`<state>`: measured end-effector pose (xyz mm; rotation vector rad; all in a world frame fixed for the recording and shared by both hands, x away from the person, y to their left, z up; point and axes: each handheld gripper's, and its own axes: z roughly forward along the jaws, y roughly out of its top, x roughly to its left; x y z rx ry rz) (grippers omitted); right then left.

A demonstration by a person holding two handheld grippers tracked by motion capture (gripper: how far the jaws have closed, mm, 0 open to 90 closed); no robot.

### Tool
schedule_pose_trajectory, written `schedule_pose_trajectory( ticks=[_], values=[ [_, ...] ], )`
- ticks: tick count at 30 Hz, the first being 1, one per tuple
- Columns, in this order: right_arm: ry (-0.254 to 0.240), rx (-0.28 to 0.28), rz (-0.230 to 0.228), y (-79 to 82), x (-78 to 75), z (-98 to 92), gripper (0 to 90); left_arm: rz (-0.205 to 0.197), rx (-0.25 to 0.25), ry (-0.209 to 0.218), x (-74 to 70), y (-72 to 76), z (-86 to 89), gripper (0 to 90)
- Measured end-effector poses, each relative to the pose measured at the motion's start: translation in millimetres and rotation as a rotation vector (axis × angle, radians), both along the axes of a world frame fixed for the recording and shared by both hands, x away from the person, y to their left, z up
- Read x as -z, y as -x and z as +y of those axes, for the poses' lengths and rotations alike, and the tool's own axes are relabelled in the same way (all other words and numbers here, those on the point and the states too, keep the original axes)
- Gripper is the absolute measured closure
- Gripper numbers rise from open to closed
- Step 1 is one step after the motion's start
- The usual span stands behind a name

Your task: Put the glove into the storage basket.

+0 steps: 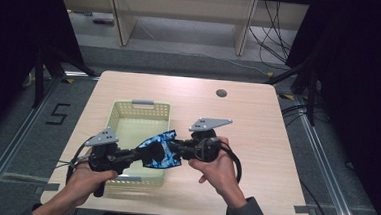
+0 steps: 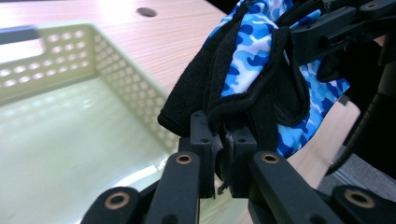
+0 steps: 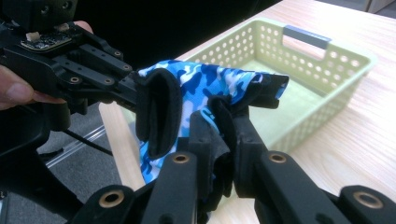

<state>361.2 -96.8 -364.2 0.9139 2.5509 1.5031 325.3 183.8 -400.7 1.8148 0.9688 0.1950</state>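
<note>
Item: soft fabric piece, blue-white camo print w/ thick black fuzzy edging [image 1: 160, 149], folded and bunched, held in the air over the near right corner of a pale green perforated plastic basket [image 1: 123, 114] w/ grey handle. Basket sits on a light wood-grain table [image 1: 257, 121]. Left gripper [image 2: 223, 140]: jaws narrow, clamped on black edging. Right gripper [image 3: 223, 135]: jaws narrow, pinching fabric's other side. Grippers face each other, close together.

left tongs [image 1: 134, 157]: clamped, pointing right | right tongs [image 1: 173, 147]: clamped, pointing left | tips nearly meeting
</note>
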Motion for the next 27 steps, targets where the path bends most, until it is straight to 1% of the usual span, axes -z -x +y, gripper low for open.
schedule_pose_trajectory(
  ticks=[1,2,3,4,5,6,7,8,9,11,12,13,14,15,16,17,18,19,20,22,23,24,25,27],
  values=[
    [0.000,-0.007,-0.005,-4.1,1.6,5.1,81.8,0.000,-0.012,0.001,1.2,-1.8,4.9,83.6],
    [-0.002,-0.002,0.010,-6.3,2.9,10.7,81.8,0.003,-0.014,0.003,2.6,-3.5,9.5,83.6],
    [0.000,-0.010,0.005,-10.0,5.0,15.7,81.8,0.008,-0.027,-0.010,3.7,-4.5,14.5,83.5],
    [0.002,-0.015,0.005,-12.9,7.0,20.9,81.8,0.007,-0.032,-0.003,5.9,-5.9,17.7,83.6],
    [0.002,-0.010,0.024,-14.0,8.5,25.1,81.8,0.021,-0.041,-0.002,8.4,-7.3,23.1,83.6],
    [0.004,-0.012,0.034,-16.4,11.3,31.9,81.8,0.041,-0.042,-0.006,11.4,-9.2,29.5,83.5],
    [0.005,-0.020,0.037,-19.7,14.9,37.9,81.8,0.051,-0.048,-0.008,13.3,-10.1,33.1,83.5],
    [0.003,-0.019,0.046,-20.6,17.1,41.8,81.8,0.056,-0.053,0.003,15.7,-11.4,36.4,83.5],
    [0.006,-0.022,0.055,-21.6,18.8,45.3,81.8,0.070,-0.053,-0.002,18.8,-13.1,42.1,83.4],
    [0.011,-0.027,0.065,-25.6,27.0,55.5,81.8,0.093,-0.064,-0.001,24.7,-15.4,51.0,83.4],
    [-0.001,-0.027,0.086,-26.7,31.5,61.1,81.8,0.100,-0.062,-0.003,26.6,-16.2,53.7,83.4],
    [0.010,-0.027,0.082,-28.1,33.9,63.3,81.8,0.109,-0.071,-0.002,28.9,-16.9,56.8,83.4],
    [0.009,-0.028,0.100,-28.7,37.2,66.6,81.7,0.116,-0.069,-0.007,31.8,-18.4,60.7,83.3],
    [0.009,-0.028,0.105,-30.2,42.0,70.7,81.7,0.122,-0.063,-0.014,33.5,-19.3,62.9,83.2],
    [0.013,-0.025,0.120,-29.9,44.4,73.0,81.7,0.125,-0.072,-0.016,35.8,-19.9,65.4,83.2],
    [0.016,-0.024,0.120,-31.0,48.1,75.7,81.7,0.135,-0.069,-0.024,38.0,-20.5,67.9,83.2],
    [0.012,-0.019,0.139,-30.4,51.7,79.2,81.7,0.140,-0.068,-0.031,40.4,-20.8,69.8,83.2],
    [0.020,-0.022,0.133,-31.9,55.3,80.9,81.7,0.147,-0.065,-0.033,43.6,-21.4,72.0,83.2],
    [0.025,-0.030,0.141,-32.5,59.4,83.6,81.6,0.156,-0.063,-0.036,45.2,-21.7,73.1,83.2],
    [0.033,-0.027,0.158,-32.1,64.5,87.2,81.6,0.177,-0.066,-0.045,49.5,-22.5,76.0,83.1],
    [0.040,-0.027,0.165,-32.3,67.2,88.7,81.6,0.188,-0.069,-0.042,52.0,-22.8,76.2,83.1],
    [0.046,-0.027,0.168,-32.5,70.0,90.7,81.6,0.198,-0.064,-0.049,53.9,-23.1,77.0,83.0],
    [0.055,-0.028,0.169,-33.0,72.9,92.1,81.6,0.205,-0.052,-0.065,55.8,-23.6,77.8,83.0],
    [0.067,-0.024,0.183,-33.3,77.1,94.4,81.6,0.220,-0.049,-0.079,59.6,-24.8,78.6,82.9]
  ],
)
